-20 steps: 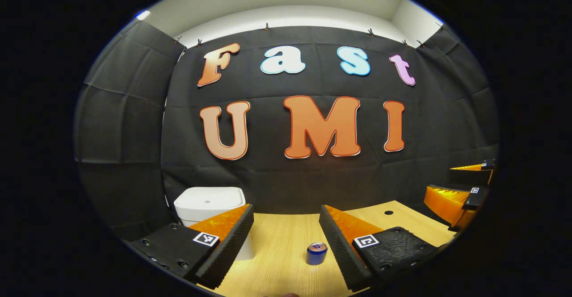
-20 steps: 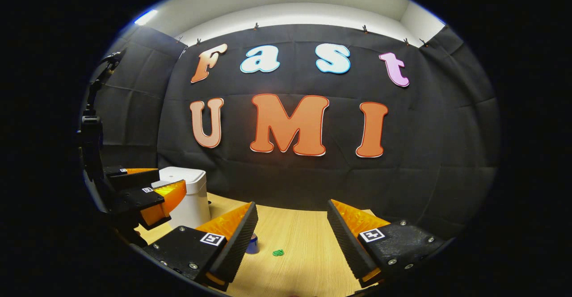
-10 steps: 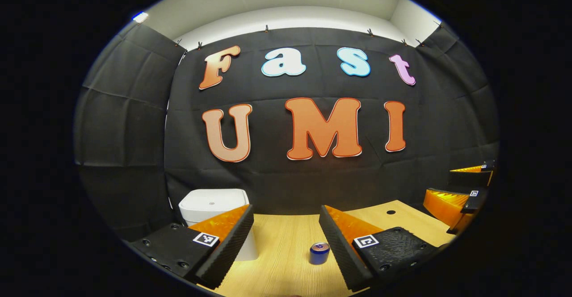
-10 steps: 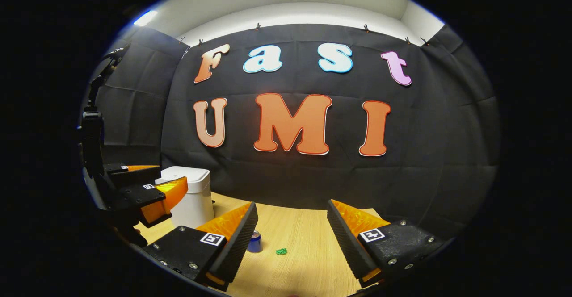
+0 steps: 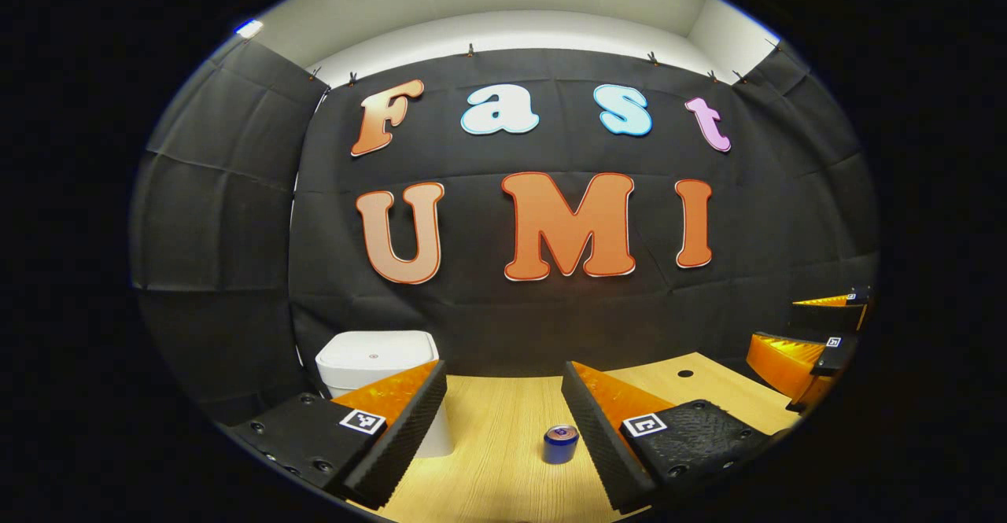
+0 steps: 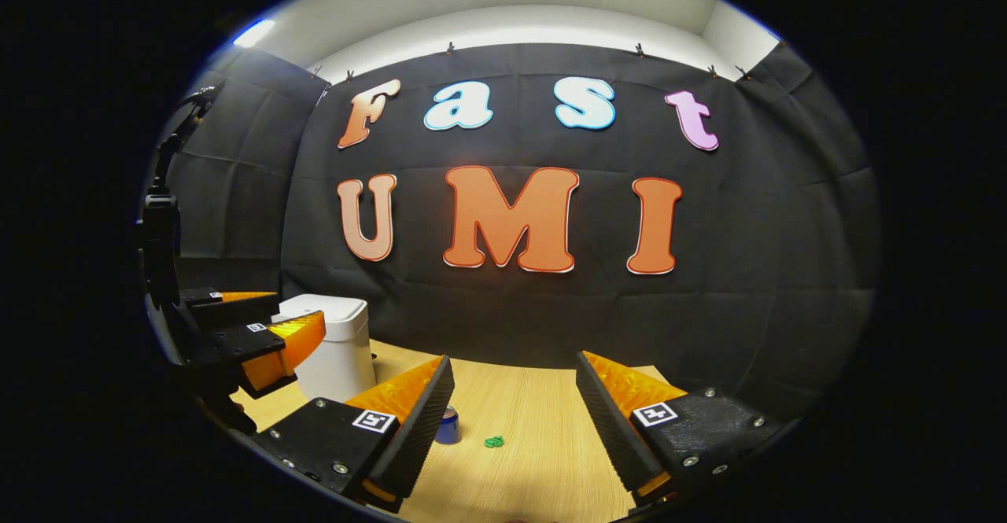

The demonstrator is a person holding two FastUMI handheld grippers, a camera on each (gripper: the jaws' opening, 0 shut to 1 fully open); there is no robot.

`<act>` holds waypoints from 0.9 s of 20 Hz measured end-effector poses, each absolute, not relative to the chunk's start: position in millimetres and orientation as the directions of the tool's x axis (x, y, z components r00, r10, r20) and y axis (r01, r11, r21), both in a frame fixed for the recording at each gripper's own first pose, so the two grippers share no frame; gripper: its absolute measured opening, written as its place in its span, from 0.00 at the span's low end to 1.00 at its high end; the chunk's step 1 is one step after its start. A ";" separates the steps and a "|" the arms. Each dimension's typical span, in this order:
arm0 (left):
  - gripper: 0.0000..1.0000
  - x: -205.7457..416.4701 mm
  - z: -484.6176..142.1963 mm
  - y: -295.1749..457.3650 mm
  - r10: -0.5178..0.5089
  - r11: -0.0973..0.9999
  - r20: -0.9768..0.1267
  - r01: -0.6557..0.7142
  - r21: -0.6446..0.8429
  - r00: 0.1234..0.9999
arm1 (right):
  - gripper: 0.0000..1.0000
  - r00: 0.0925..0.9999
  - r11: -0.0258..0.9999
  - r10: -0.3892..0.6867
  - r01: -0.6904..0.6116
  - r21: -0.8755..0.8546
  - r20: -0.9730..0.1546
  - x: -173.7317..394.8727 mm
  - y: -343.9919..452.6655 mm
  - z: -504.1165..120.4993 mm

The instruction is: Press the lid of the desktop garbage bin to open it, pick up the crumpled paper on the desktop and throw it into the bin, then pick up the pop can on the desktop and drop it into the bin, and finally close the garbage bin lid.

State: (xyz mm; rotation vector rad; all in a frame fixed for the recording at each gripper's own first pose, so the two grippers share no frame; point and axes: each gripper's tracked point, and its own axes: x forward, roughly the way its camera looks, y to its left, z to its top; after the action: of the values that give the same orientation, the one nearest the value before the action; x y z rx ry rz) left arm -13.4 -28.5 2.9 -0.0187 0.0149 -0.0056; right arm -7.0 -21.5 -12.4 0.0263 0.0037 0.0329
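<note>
- A light wooden table [image 5: 503,413] is carrying everything, its grain running away from the fingers [image 5: 397,429] toward the black cloth wall.
- A white garbage bin [image 5: 378,358] with its lid down is standing on it, partly behind the left finger in the left gripper view.
- A blue pop can [image 5: 560,443] is standing upright just beside the right finger there.
- Green crumpled paper [image 6: 493,442] is lying between the fingers in the right gripper view, near the can.

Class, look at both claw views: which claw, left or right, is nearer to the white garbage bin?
Left. The left claw hangs beside the garbage bin; the right claw is farther along the desk, past the pop can.
</note>
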 end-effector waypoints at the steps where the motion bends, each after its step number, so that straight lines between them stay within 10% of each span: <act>1: 0.94 -13.5 1.7 -28.5 -0.008 1.000 -0.017 0.008 -0.017 1.000 | 0.93 0.999 0.999 0.032 -0.031 0.025 -0.006 -7.5 -21.4 -13.4; 7: 0.84 -4.7 2.6 -16.1 -0.010 1.000 -0.025 0.010 -0.026 1.000 | 0.93 1.000 1.000 0.012 -0.012 0.023 -0.009 -6.7 -25.8 -13.3; 18: 0.39 49.5 16.7 80.5 0.105 0.992 -0.080 -0.111 -0.063 0.991 | 0.94 1.000 1.000 0.009 -0.008 0.023 -0.016 0.9 -24.1 -17.3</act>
State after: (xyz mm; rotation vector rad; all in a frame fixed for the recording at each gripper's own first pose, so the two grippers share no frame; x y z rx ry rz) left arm 49.5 80.5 16.7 -0.0677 0.0766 0.1084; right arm 0.9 -24.1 -17.3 0.0232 0.0165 0.0087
